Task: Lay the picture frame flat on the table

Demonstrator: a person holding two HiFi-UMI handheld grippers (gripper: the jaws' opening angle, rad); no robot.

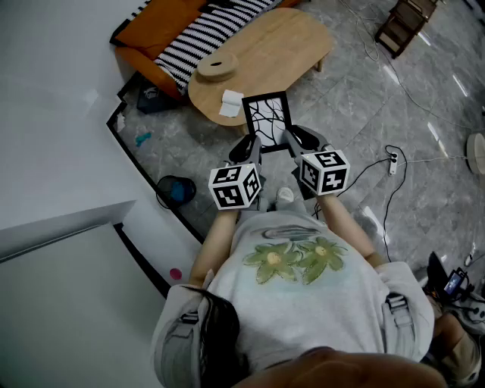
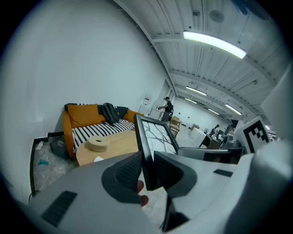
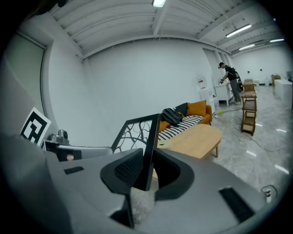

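Note:
A black picture frame with a bare-branch print hangs in the air between both grippers, near the front edge of the oval wooden table. My left gripper is shut on its left edge, my right gripper on its right edge. In the left gripper view the frame stands edge-on between the pads of the left gripper. In the right gripper view the frame is likewise clamped by the right gripper, with the table beyond.
On the table lie a tape roll and a white folded paper. An orange sofa with a striped cover stands behind. A cable with a power strip crosses the floor at right; a blue object sits at left.

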